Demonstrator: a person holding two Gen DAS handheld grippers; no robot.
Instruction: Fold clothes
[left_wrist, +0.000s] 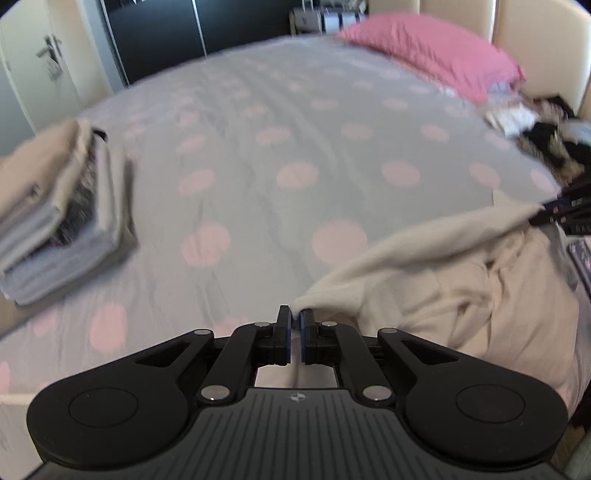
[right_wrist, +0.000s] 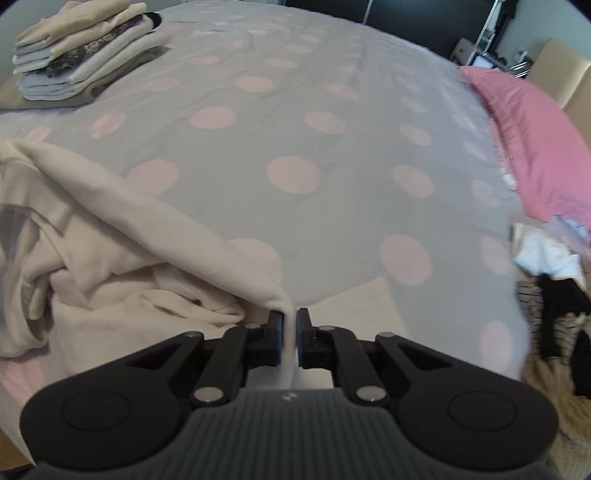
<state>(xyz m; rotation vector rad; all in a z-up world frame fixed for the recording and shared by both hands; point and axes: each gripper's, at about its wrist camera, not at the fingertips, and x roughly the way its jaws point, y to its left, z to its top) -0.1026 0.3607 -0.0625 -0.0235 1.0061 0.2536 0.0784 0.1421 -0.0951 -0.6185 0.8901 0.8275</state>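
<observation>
While clamped, cream garment (left_wrist: 424, 280) spans both jaws.

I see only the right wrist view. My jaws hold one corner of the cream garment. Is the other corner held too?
Observer: Yes. The left gripper is shut on another corner of the cream garment.
Operator: Is the cloth between them taut?
Observer: No, its edge sags between the corners and the rest lies bunched on the dotted bedspread.
Operator: What is beside the door?
Observer: A dark wardrobe, past the folded stack.
</observation>
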